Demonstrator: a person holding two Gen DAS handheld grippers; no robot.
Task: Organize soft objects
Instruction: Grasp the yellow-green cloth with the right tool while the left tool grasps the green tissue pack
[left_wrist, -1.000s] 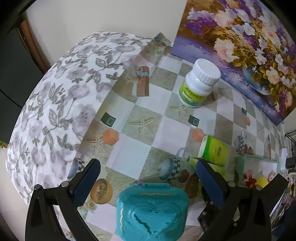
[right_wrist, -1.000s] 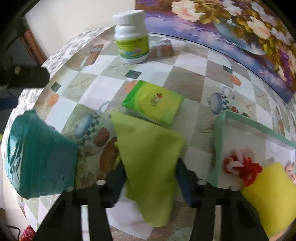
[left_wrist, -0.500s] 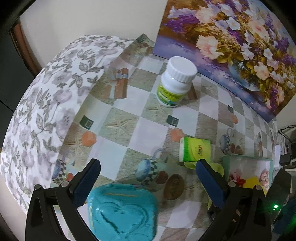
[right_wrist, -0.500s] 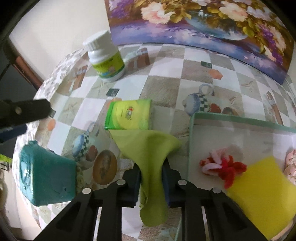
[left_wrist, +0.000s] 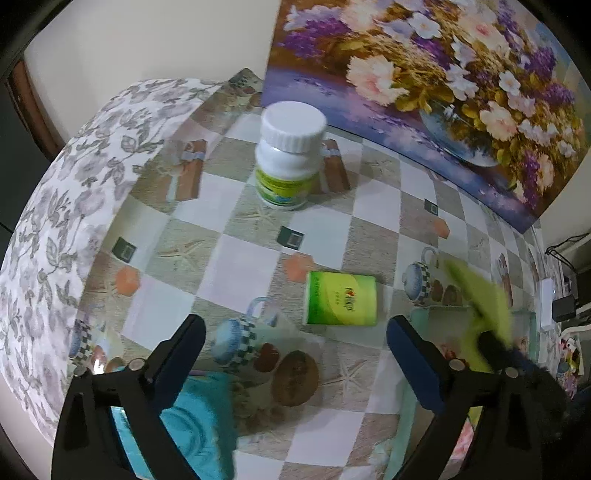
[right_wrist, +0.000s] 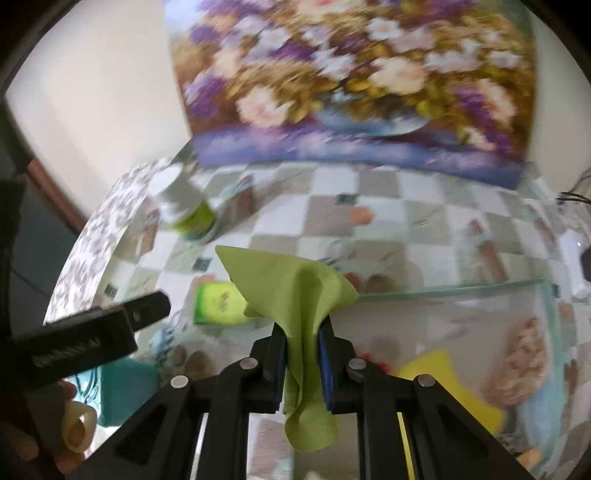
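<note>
My right gripper (right_wrist: 301, 334) is shut on a lime green cloth (right_wrist: 295, 291) and holds it lifted above the table, over the near edge of a pale green tray (right_wrist: 443, 288). The cloth also shows blurred at the right of the left wrist view (left_wrist: 480, 295). The tray holds a yellow sponge (right_wrist: 450, 384) and a pink soft item (right_wrist: 524, 354). My left gripper (left_wrist: 295, 339) is open and empty above the table, with a green tissue pack (left_wrist: 341, 302) lying just ahead between its fingers. The pack also shows in the right wrist view (right_wrist: 218, 304).
A white pill bottle (left_wrist: 288, 155) stands at the back. A teal heart-lid box (left_wrist: 192, 421) sits at the near edge under my left gripper. A flower painting (left_wrist: 443, 92) leans on the wall. The table drops off at the left edge (left_wrist: 74, 221).
My right gripper closed on the green cloth, lifted it off the table and carried it right toward the tray. My left gripper drifted right, away from the teal box.
</note>
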